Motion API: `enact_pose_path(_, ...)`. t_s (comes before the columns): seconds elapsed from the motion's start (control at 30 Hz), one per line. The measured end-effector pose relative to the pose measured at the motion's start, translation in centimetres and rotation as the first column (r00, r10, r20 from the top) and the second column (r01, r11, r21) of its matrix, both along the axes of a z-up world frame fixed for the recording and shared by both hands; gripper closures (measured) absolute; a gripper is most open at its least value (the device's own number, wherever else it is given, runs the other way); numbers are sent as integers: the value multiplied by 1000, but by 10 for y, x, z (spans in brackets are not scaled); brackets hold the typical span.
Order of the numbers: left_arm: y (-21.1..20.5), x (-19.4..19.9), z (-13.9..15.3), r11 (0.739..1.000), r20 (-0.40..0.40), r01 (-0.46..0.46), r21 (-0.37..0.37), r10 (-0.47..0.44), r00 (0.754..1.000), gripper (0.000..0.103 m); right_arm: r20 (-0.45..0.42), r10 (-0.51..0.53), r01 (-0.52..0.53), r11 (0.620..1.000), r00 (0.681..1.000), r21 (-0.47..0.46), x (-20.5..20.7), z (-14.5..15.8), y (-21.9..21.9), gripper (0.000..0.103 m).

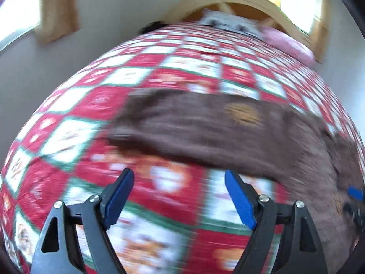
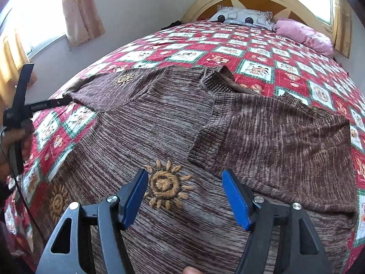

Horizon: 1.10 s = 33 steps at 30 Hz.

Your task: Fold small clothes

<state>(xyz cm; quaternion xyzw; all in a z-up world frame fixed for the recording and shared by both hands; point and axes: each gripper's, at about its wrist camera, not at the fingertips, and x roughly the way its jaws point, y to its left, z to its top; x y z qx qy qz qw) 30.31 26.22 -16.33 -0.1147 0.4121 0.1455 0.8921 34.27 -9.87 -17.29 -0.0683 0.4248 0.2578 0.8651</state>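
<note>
Left wrist view, blurred: left tongs [image 1: 179, 183] apart, empty, above the bed quilt [image 1: 68, 137], brown sweater [image 1: 205, 132] just ahead. Right wrist view: right tongs [image 2: 184, 186] apart over the sweater's sun embroidery [image 2: 165, 188] — soft, floppy knit, probably light; best pinched at hem or sleeve cuff [image 2: 68, 96].
</note>
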Motion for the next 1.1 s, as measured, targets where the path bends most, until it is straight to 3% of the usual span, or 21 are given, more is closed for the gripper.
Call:
enact_pose_path(0.07,38,-7,-2,994,15,-101,-30,101,995,19,14,17,-17,1000,1000,-5,-3,-1,8,34)
enact_pose_path(0.2,79,-14,-8,974,37,-196,-117,201,979,19,83,83,-77,994,993,-74,-17,0,31,34)
enact_pose_path(0.33,91,-9,-15,954,53,-224,-199,239,970,19,121,123,-106,985,985,-138,-25,-1,42,34)
enact_pose_path(0.47,89,0,-17,954,73,-200,-225,221,973,23,126,136,-113,979,983,-171,-28,-5,46,34)
enact_pose_path(0.63,77,21,-19,967,66,-148,-209,165,984,45,112,136,-114,977,984,-182,-28,-11,48,34)
enact_pose_path(0.67,75,24,-19,967,63,-134,-215,151,987,54,109,135,-114,977,985,-180,-28,-11,47,34)
enact_pose_path(0.73,70,31,-21,970,54,-118,-211,132,990,58,103,132,-113,978,986,-176,-27,-13,47,34)
enact_pose_path(0.77,68,33,-21,973,51,-108,-204,121,991,64,100,130,-112,978,986,-173,-26,-13,47,34)
enact_pose_path(0.8,66,36,-22,975,45,-94,-199,105,993,79,97,129,-111,979,987,-171,-26,-14,47,34)
enact_pose_path(0.83,66,38,-22,973,40,-86,-212,97,995,84,95,126,-109,980,987,-169,-25,-14,47,33)
enact_pose_path(0.93,71,34,-22,955,55,-117,-273,137,989,88,88,117,-102,982,989,-159,-24,-15,45,32)
enact_pose_path(1.1,67,31,-15,956,82,-101,-275,128,988,89,80,103,-92,986,991,-138,-22,-15,42,30)
